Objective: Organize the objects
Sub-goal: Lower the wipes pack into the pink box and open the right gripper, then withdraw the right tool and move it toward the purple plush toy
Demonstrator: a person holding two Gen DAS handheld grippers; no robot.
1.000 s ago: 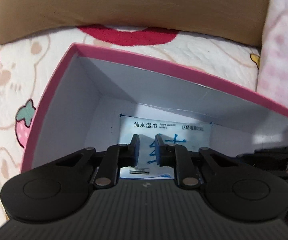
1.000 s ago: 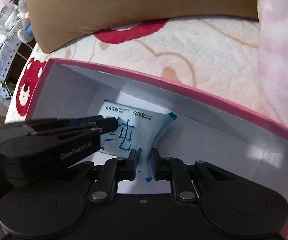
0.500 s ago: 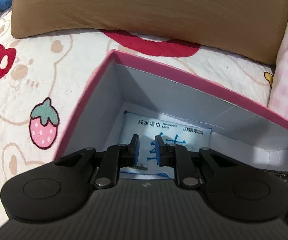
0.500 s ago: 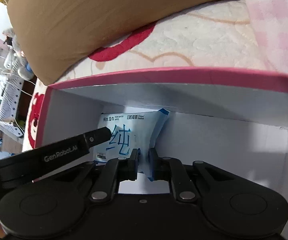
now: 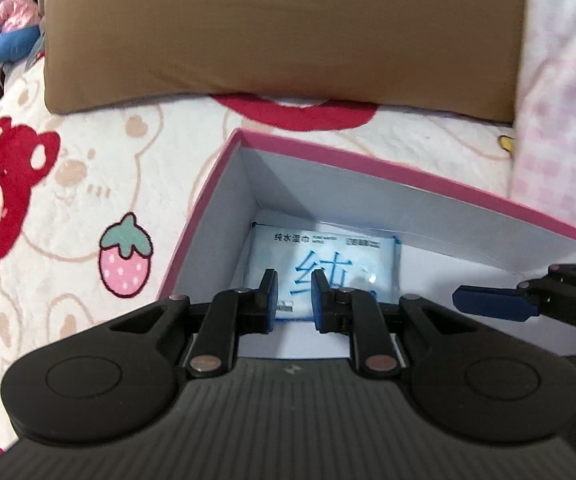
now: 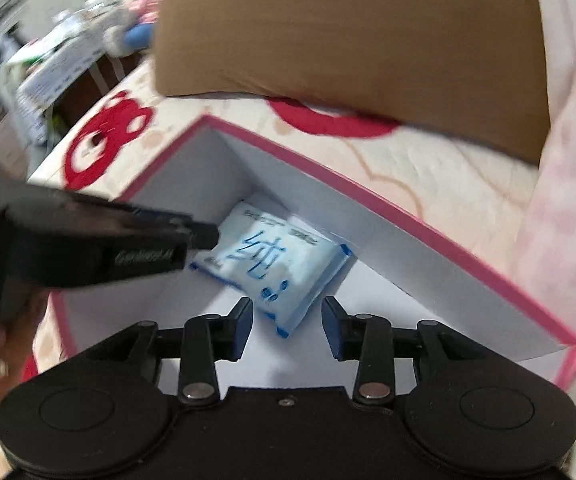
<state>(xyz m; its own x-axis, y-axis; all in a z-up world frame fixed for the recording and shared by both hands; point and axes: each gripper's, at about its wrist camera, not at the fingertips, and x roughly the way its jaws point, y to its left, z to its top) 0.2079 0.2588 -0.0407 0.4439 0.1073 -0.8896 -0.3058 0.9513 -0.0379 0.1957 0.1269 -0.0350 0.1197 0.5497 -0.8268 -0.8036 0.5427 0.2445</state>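
One pack of wet wipes (image 5: 324, 264) lies flat on the floor of the pink-rimmed box (image 5: 416, 178), tucked into the far corner against the white walls. Box sits on a bed quilt (image 5: 68, 184) with bear and strawberry print, brown pillow (image 5: 280, 32) behind it.

Pack looks soft and light, a pale blue plastic pouch with big blue characters and a dark blue sealed edge. Film is probably slippery and will crumple, not fragile. Best hold, I judge, is the free sealed end nearest the cameras, or a pinch across the short side.

Left claw (image 5: 294, 300): clenched almost fully, a narrow gap between the pads, nothing in it, hovering above the pack.

Right claw (image 6: 288, 322): jaws have just been opening, now released. The near corner of the pack shows between them in the right wrist view, but the pads (image 6: 244, 320) don't press on it.
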